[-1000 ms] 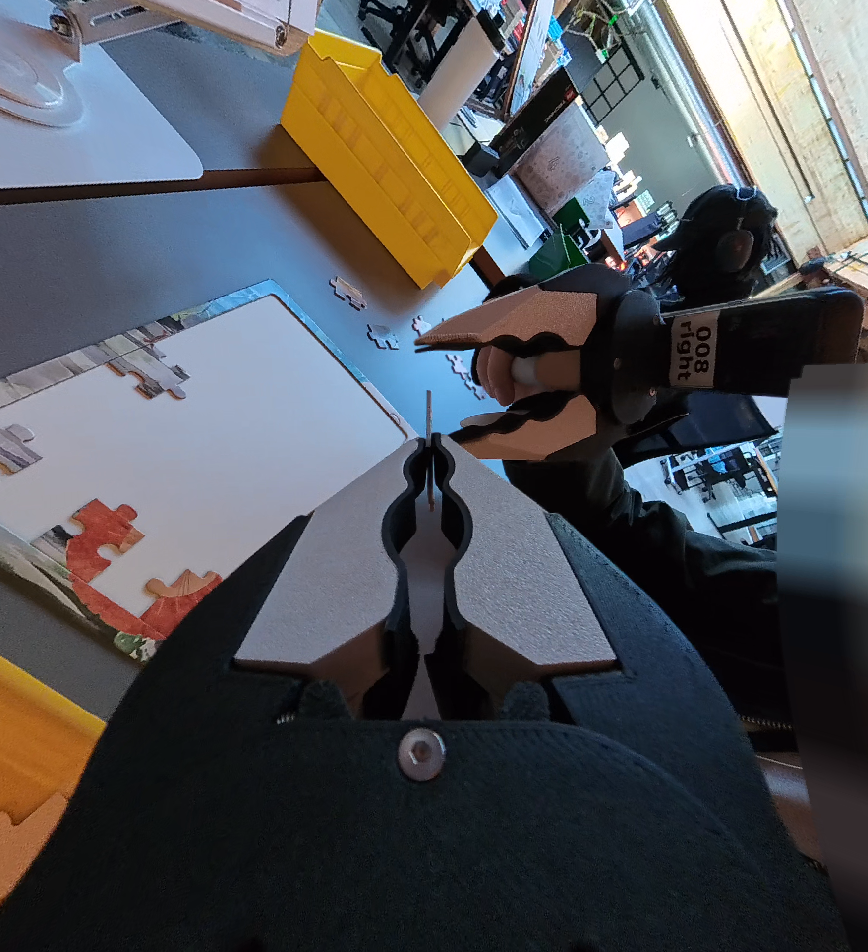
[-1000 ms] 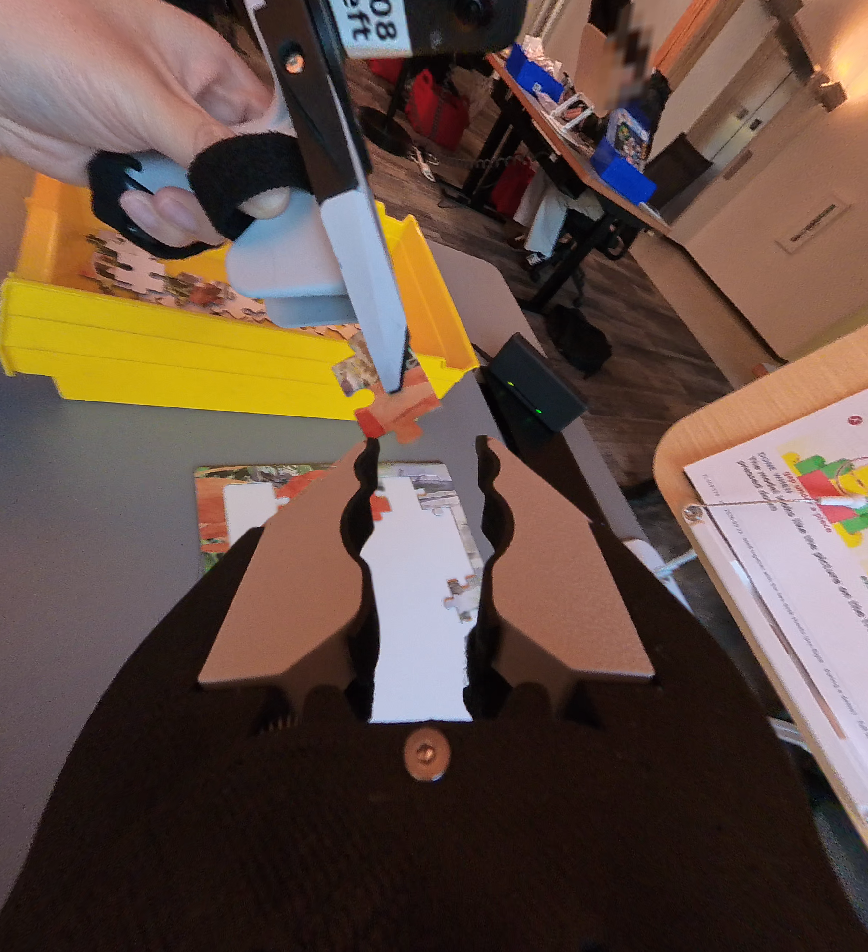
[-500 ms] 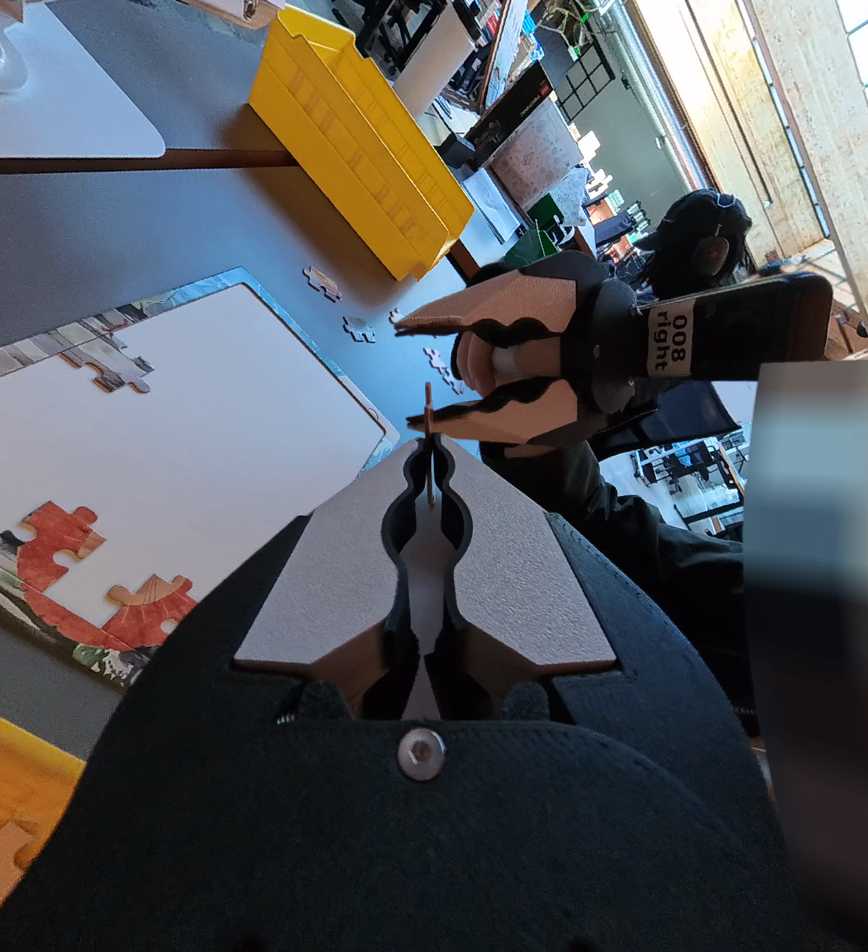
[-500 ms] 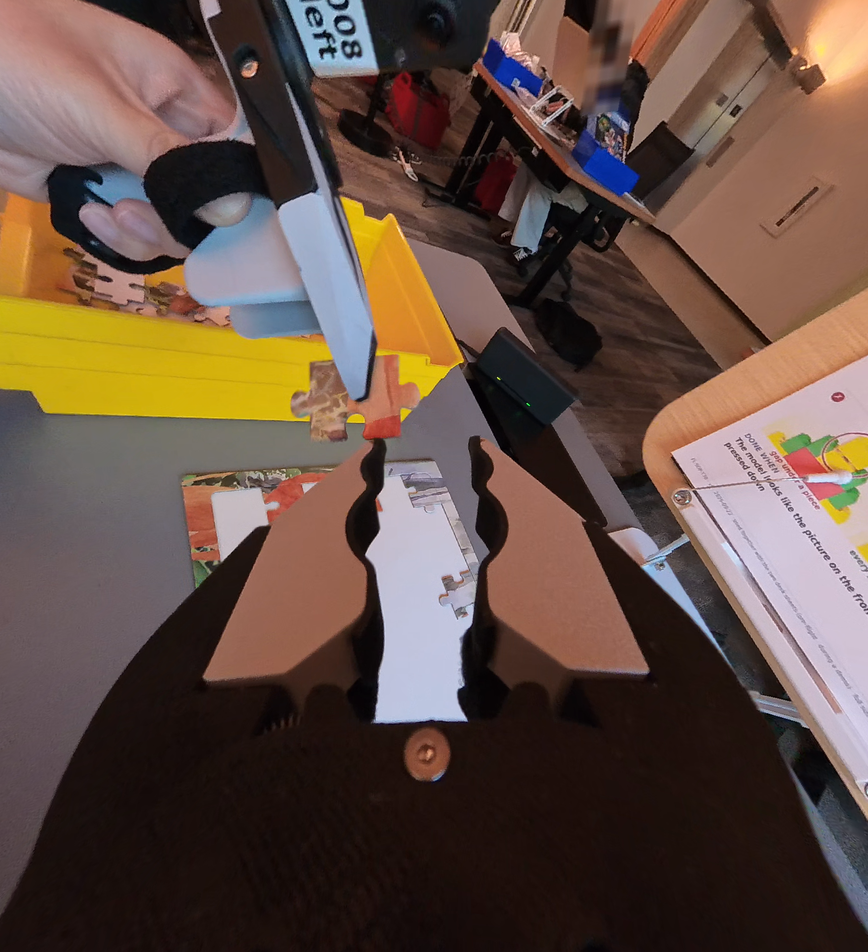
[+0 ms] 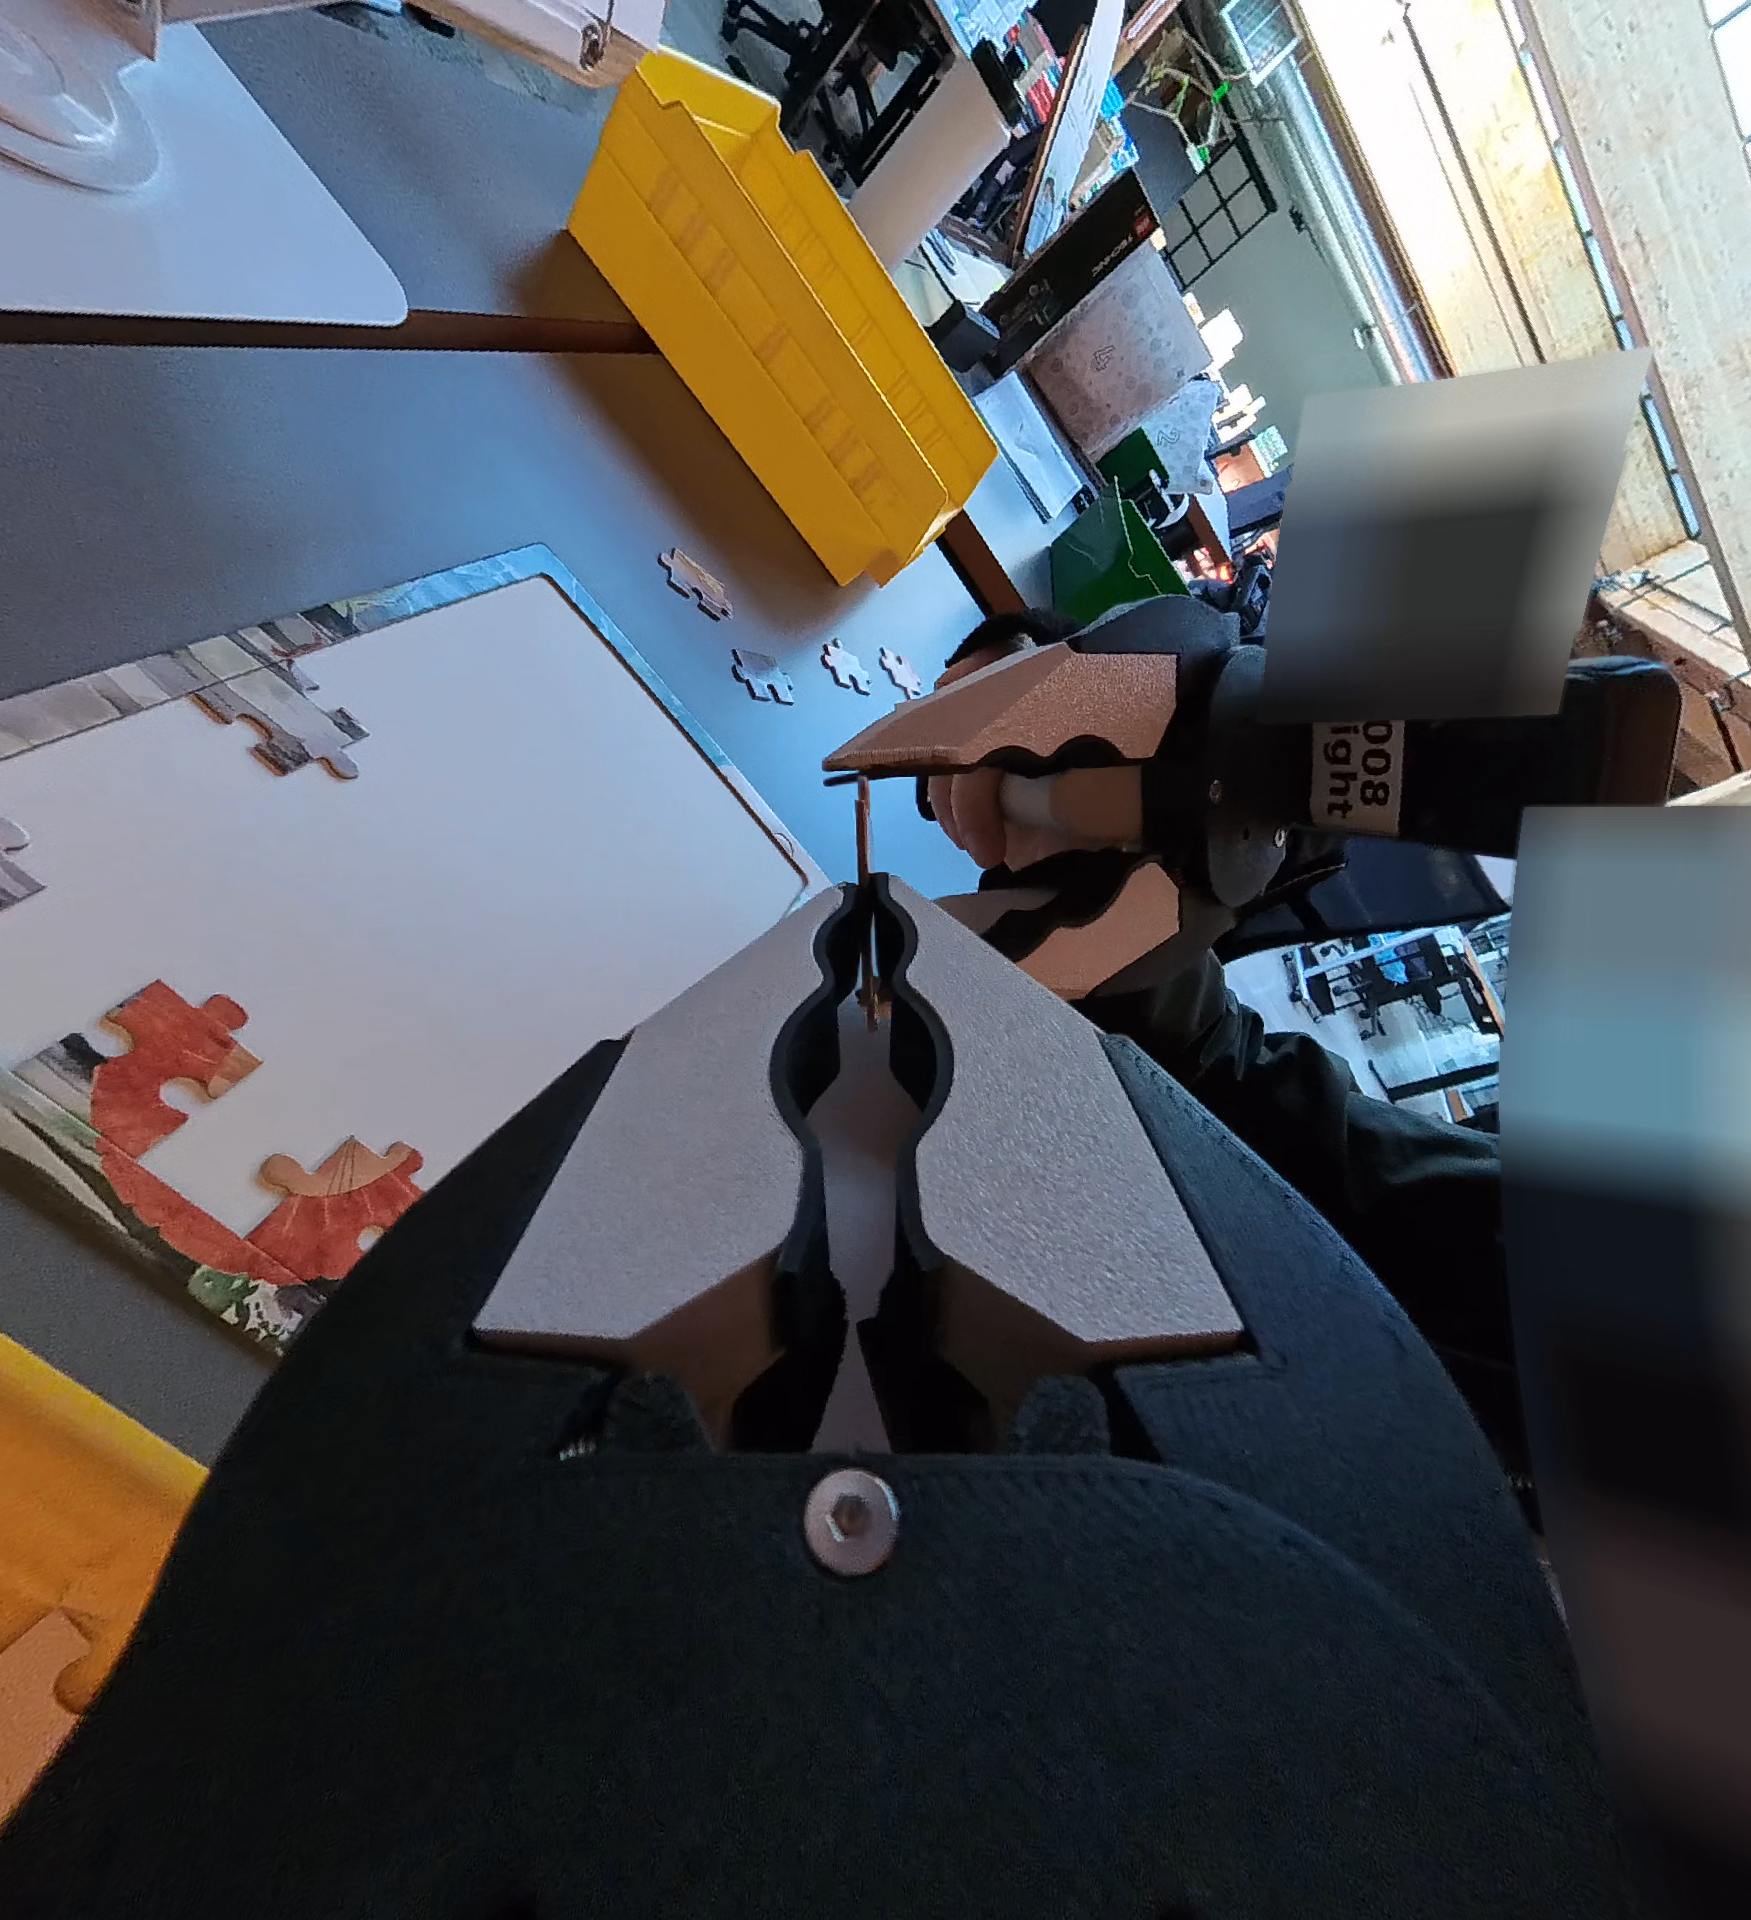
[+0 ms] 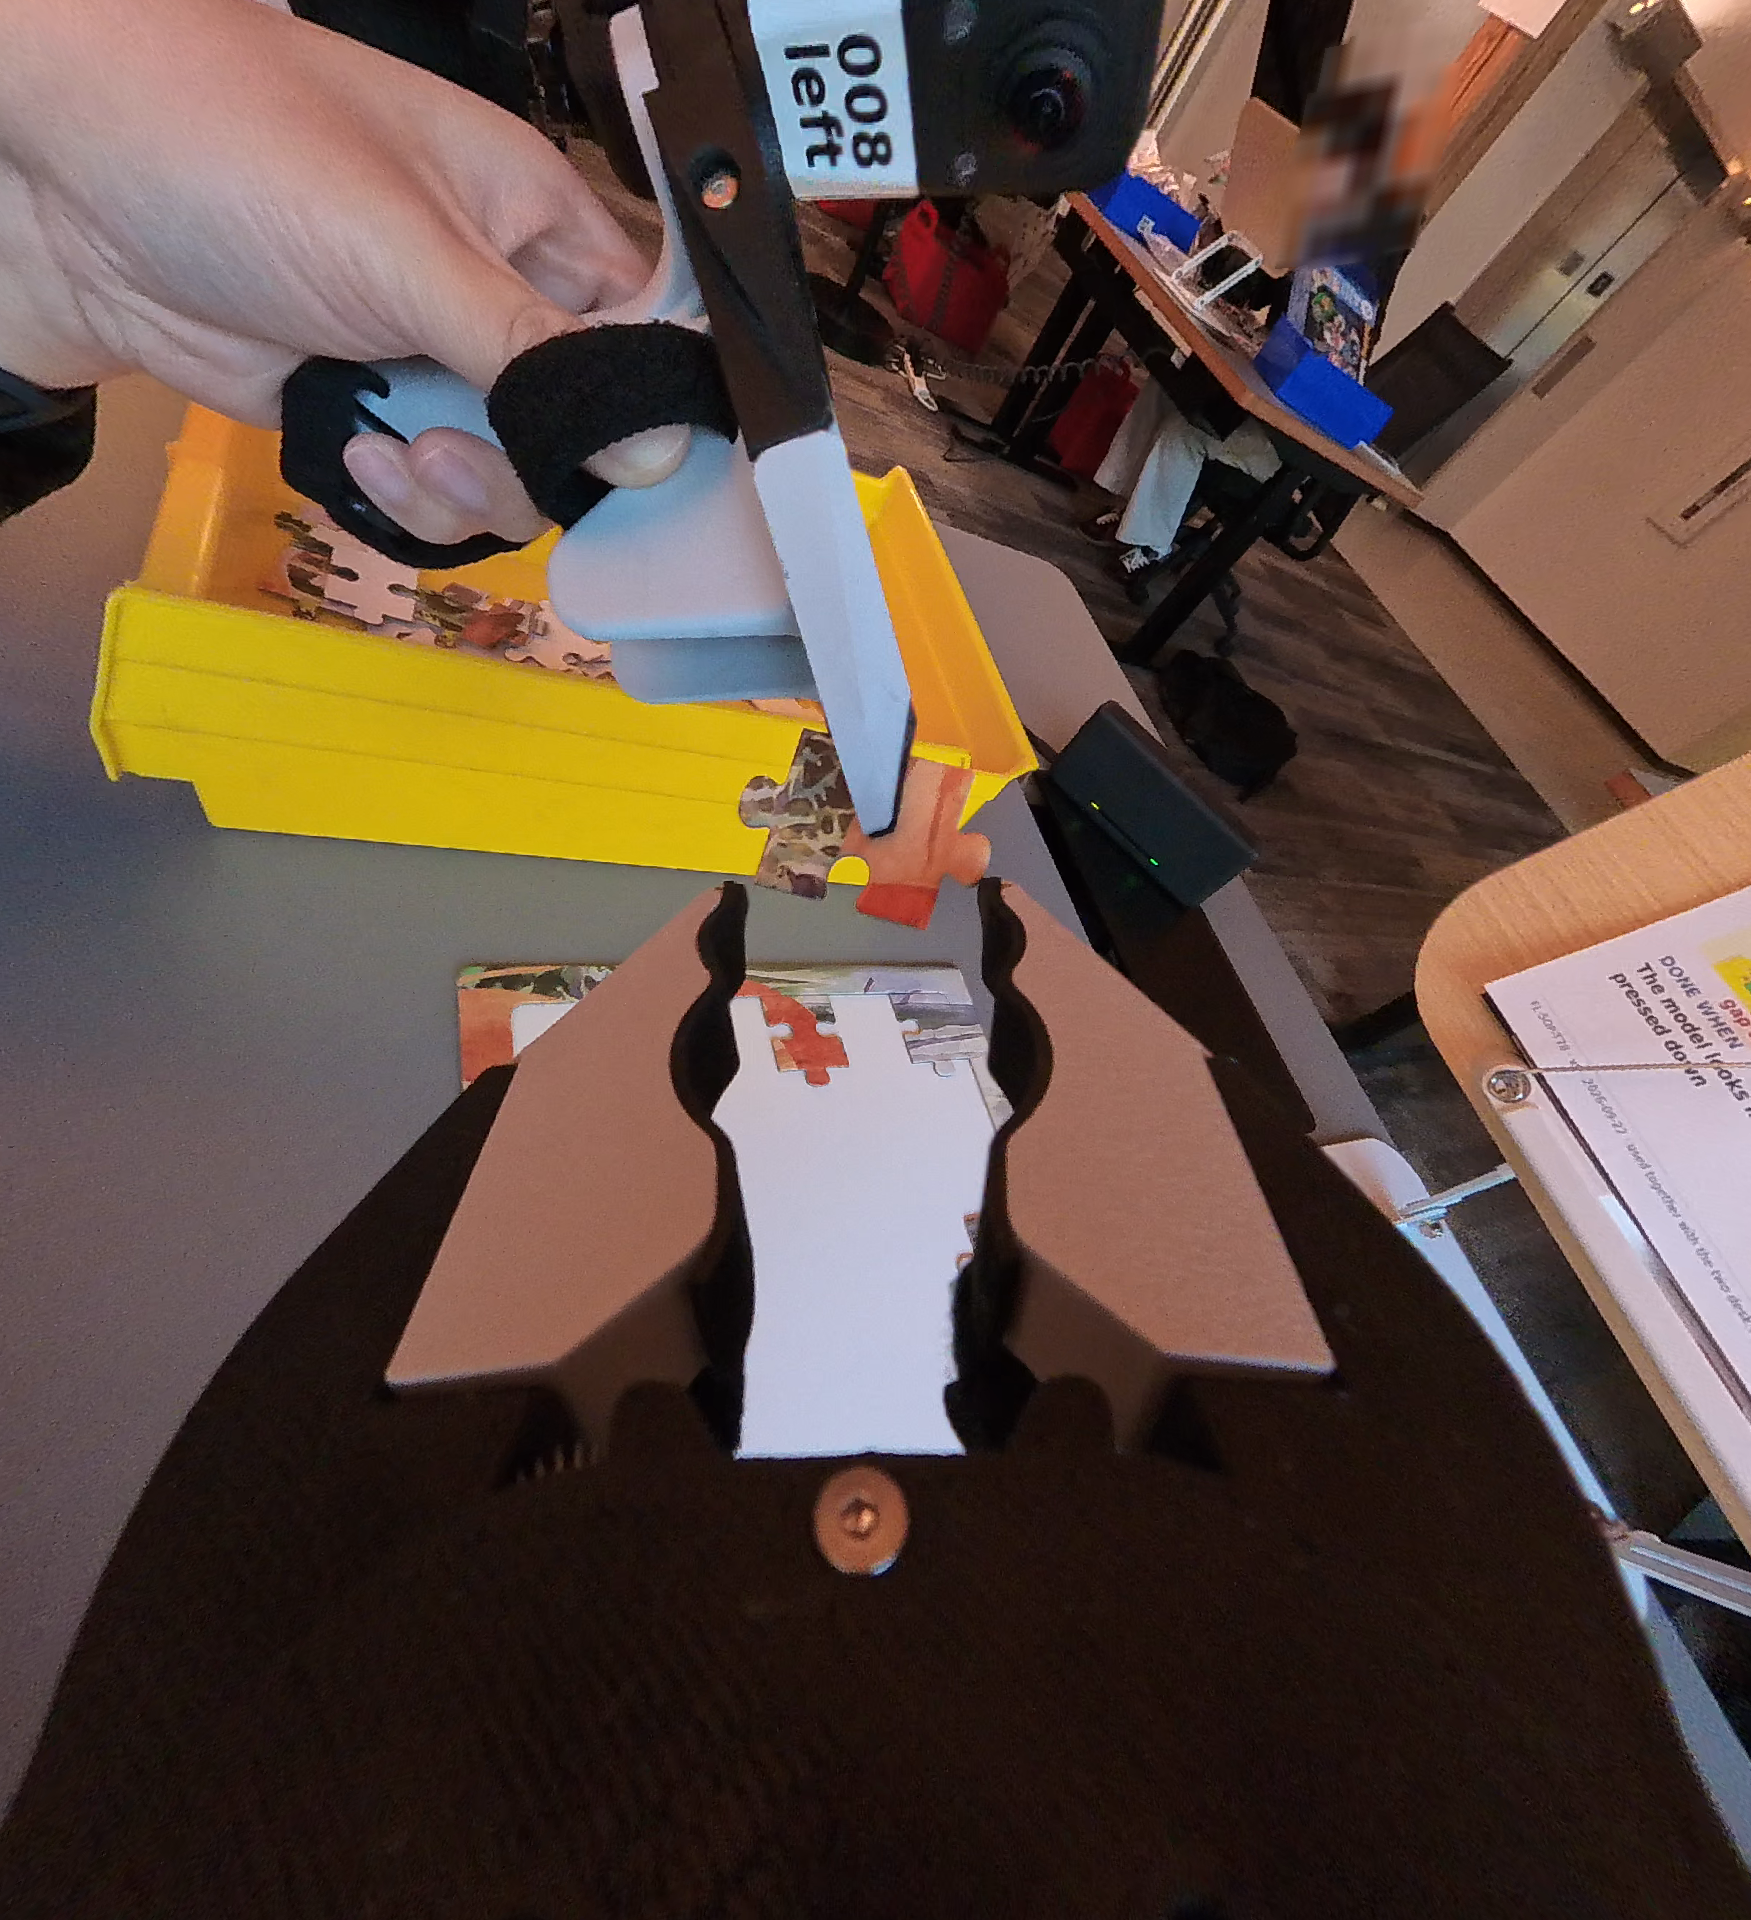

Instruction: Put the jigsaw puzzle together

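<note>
- While the left gripper (image 6: pixel 876 821) hangs in the air above the grey table (image 6: pixel 227 1039), its jaws are pinched tight on one jigsaw piece (image 6: pixel 866 826), which sits just beyond the tips of the right gripper (image 6: pixel 855 899).
- That right gripper is spread wide and holds nothing; the piece is near its open tips but, as far as I can tell, not touching either one.
- Judging by its thin edge in the left wrist view (image 5: pixel 863 862), the piece is stiff card: very light, flat, and likely to twist or slip in a grip taken only at one corner (the tabs look like the weakest spots).
- A hold across the broad middle of its two faces, clear of the knobs, seems safest for any handover.
- Seen from the right wrist view, the piece faces that camera with its printed side, mottled brown to the left and orange-red to the right; its long axis runs roughly left to right, slightly tilted down to the right.
- From the left wrist view it stands edge-on, pointing straight out past the fingertips.
- Below lies the puzzle tray (image 6: pixel 850 1247), mostly bare white inside, with a few fitted pieces along its border (image 5: pixel 154 1081).
- Behind it sits a yellow bin (image 6: pixel 435 727) holding more loose pieces.
</note>
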